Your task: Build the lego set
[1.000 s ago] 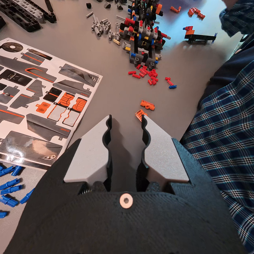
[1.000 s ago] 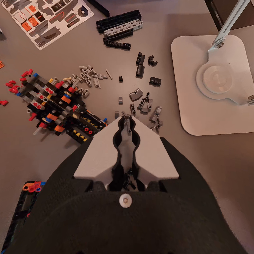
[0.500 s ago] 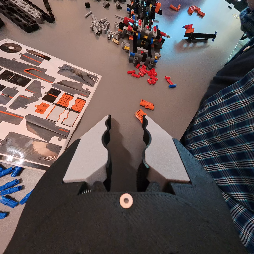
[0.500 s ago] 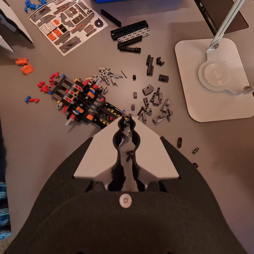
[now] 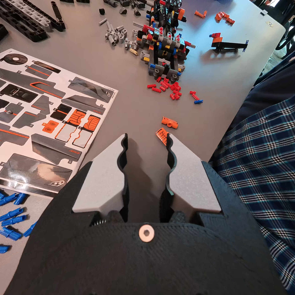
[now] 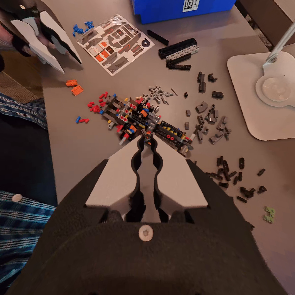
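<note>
The half-built model, black and grey with red, blue and yellow pins, lies mid-table; it also shows in the right wrist view. My right gripper is shut on a small grey connector piece and holds it high above the model's near side. My left gripper is open and empty, low over the table near the person's side; it also shows in the right wrist view. Two orange pieces lie just ahead of its right finger. Red pins lie by the model.
A sticker sheet lies left, blue pins beside it. Black and grey beams, grey parts, black pins, a lamp base, a blue box and a black-orange subassembly surround it. A plaid-shirted person sits at the right edge.
My right gripper has risen and pulled back with the grey piece, so much more of the table shows. My left gripper has stayed nearly still and open.
</note>
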Motion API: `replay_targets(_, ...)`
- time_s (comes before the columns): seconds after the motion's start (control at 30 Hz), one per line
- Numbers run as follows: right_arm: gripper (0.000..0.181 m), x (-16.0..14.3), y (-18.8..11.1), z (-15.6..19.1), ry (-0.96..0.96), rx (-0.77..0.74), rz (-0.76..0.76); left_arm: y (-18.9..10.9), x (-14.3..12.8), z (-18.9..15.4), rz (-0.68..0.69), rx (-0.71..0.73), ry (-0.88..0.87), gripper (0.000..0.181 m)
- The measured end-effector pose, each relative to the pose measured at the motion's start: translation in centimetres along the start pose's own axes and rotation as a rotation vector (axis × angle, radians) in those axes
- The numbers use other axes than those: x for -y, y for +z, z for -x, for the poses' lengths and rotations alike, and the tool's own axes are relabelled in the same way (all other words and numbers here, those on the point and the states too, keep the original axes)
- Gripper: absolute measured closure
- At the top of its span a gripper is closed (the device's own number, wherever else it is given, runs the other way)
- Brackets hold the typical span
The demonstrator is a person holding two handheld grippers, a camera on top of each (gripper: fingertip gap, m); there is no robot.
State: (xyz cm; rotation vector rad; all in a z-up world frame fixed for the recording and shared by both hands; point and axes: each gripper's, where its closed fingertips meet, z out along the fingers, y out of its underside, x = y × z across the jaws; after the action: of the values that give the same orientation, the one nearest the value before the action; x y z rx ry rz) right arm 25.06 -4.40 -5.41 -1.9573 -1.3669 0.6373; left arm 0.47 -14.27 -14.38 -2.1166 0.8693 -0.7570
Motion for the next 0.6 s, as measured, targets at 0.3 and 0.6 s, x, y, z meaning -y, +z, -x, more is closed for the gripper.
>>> replay_targets(0.3,0.176,1.3,1.3,4.6,0.003,0.064,-0.038,-0.2,0.1,-0.3,-0.016,-0.007,0.014,0.133)
replay_targets(0.6,0.176,2.7,4.0,9.6,-0.013,0.171,-0.060,-0.4,0.2,-1.0,-0.020,-0.007,0.062,0.131)
